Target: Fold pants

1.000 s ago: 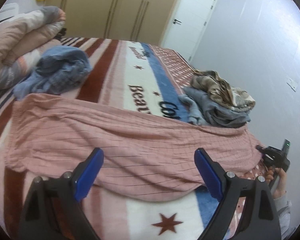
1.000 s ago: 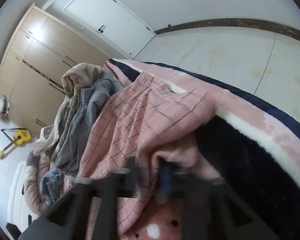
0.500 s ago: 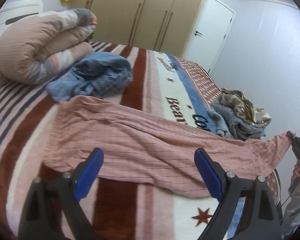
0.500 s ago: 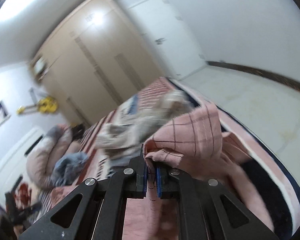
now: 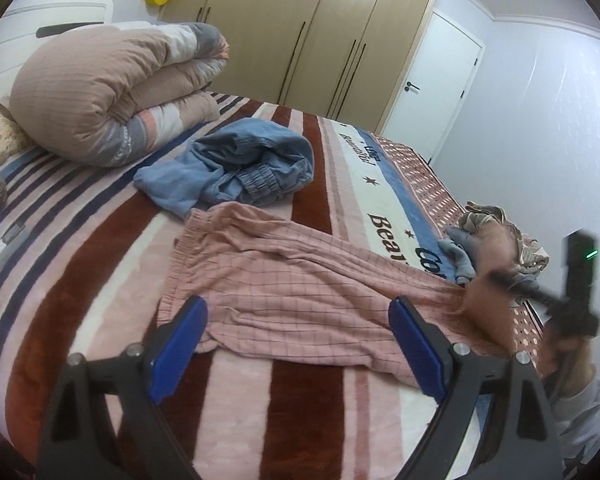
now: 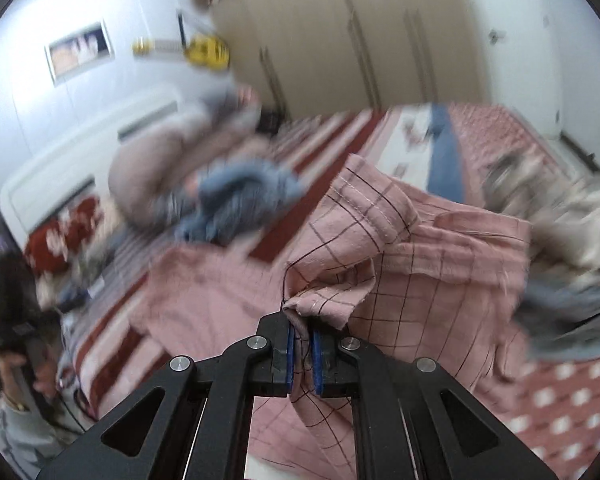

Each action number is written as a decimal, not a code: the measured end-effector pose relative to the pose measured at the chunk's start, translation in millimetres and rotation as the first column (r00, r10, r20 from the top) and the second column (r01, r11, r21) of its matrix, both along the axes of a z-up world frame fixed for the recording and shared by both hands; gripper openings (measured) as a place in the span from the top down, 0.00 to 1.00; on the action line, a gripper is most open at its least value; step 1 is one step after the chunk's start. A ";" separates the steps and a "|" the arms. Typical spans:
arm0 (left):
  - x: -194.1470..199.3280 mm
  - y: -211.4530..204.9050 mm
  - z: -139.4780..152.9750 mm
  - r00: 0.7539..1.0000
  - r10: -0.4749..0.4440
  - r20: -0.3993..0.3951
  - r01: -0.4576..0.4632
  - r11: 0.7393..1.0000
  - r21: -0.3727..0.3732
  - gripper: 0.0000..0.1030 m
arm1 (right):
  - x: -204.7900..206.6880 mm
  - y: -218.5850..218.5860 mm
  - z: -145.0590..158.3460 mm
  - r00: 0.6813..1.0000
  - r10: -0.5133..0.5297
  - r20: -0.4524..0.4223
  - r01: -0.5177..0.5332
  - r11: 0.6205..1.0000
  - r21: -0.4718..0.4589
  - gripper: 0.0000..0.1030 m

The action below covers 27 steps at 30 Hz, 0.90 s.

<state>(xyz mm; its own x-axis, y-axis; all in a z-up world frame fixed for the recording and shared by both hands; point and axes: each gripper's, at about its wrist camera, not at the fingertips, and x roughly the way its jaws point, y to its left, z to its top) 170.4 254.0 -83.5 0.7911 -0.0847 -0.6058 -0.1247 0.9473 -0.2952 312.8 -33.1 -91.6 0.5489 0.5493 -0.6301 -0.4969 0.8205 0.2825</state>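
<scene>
1. Pink checked pants (image 5: 300,292) lie stretched across the striped blanket (image 5: 100,272), long axis running from the waistband (image 5: 180,248) to the leg end at the bed's edge.
2. Right gripper (image 6: 301,350) is clenched on that leg hem, lifted.
3. Left gripper (image 5: 296,344) is spread wide and empty, near the waistband end.
4. Versus a second ago: the hem has risen off the bed edge and swung inward; the left view has shifted along the pants.

Pants (image 5: 300,292) lie across the bed (image 5: 80,280), before the crumpled garment (image 5: 236,168).
</scene>
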 end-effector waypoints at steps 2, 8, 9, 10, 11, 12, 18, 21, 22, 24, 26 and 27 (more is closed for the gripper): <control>-0.2 3.7 -3.8 1.000 0.002 -0.008 -0.002 1.000 0.000 0.13 | -1.5 24.4 -27.9 0.998 0.048 -0.043 -0.050 0.997 -0.066 0.98; 3.6 8.1 -10.3 1.000 0.000 -0.021 0.000 1.000 0.011 0.13 | -12.8 52.9 -55.0 0.984 0.154 -0.089 -0.167 0.972 -0.164 0.91; 4.5 8.5 -10.3 1.000 -0.001 -0.020 0.002 1.000 0.008 0.13 | -12.2 53.6 -53.1 0.985 0.153 -0.085 -0.164 0.974 -0.154 0.91; 5.4 8.6 -10.4 1.000 -0.003 -0.018 0.003 1.000 0.005 0.13 | -9.7 50.9 -50.0 0.984 0.156 -0.087 -0.167 0.977 -0.131 0.91; 6.5 8.2 -10.3 1.000 -0.004 -0.015 0.004 1.000 0.000 0.13 | -9.3 49.5 -48.7 0.983 0.163 -0.089 -0.172 0.979 -0.112 0.91; 6.7 7.8 -10.0 1.000 -0.006 -0.013 0.006 1.000 -0.003 0.13 | -10.1 50.1 -50.6 0.981 0.168 -0.099 -0.178 0.979 -0.100 0.87; 7.8 0.2 -6.7 1.000 -0.023 -0.008 0.023 1.000 0.004 0.13 | -10.7 64.9 -58.3 0.969 0.211 -0.127 -0.224 0.970 -0.098 0.74; 7.4 -1.5 -5.4 1.000 -0.024 -0.011 0.025 0.999 0.020 0.13 | -15.9 55.8 -46.6 0.978 0.187 -0.092 -0.196 0.975 -0.100 0.73; 7.1 -1.9 -5.3 1.000 -0.023 -0.011 0.023 1.000 0.020 0.13 | -16.9 53.8 -43.7 0.981 0.178 -0.076 -0.186 0.975 -0.118 0.63; 7.0 -1.8 -4.8 1.000 -0.025 -0.007 0.025 1.000 0.012 0.13 | -18.2 53.3 -41.9 0.987 0.151 -0.051 -0.157 0.973 -0.170 0.45; 6.8 -2.4 -4.2 1.000 -0.029 -0.002 0.029 1.000 0.007 0.13 | -18.0 58.5 -47.8 0.986 0.155 -0.060 -0.164 0.964 -0.208 0.42; 6.5 -2.7 -3.9 1.000 -0.030 -0.001 0.030 1.000 0.007 0.13 | -17.5 62.0 -51.7 0.987 0.149 -0.063 -0.160 0.960 -0.228 0.43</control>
